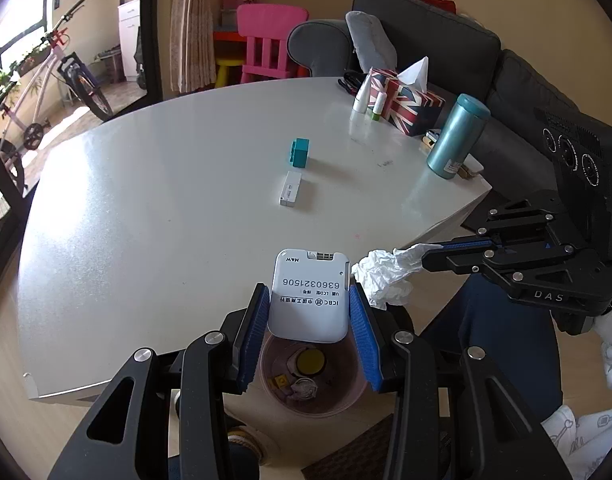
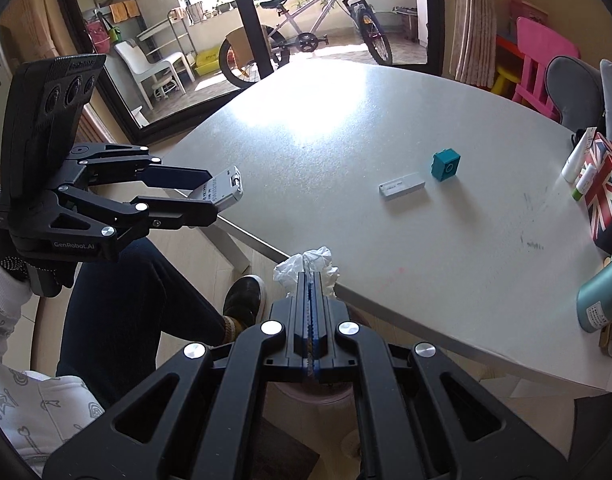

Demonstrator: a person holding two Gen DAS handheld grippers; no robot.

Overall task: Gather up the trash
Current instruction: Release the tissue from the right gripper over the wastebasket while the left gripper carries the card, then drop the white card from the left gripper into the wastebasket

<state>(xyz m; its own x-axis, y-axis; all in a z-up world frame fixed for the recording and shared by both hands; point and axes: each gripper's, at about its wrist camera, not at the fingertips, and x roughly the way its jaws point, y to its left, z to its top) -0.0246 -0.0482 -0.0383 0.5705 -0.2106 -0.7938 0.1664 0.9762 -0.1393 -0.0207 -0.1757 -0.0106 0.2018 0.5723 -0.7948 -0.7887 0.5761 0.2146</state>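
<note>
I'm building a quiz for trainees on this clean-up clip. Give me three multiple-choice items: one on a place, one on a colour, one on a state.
1. Where is the bin?
A. on the table
B. on the floor below the left claw
C. on the sofa

2. The small cube on the table is:
A. teal
B. red
C. yellow

3. The right claw is:
A. wide open
B. empty
C. shut on crumpled tissue

Key: 1 B, it shows between the left fingers; 2 A, teal in both views; 3 C, tissue sticks out of the shut tips.
</note>
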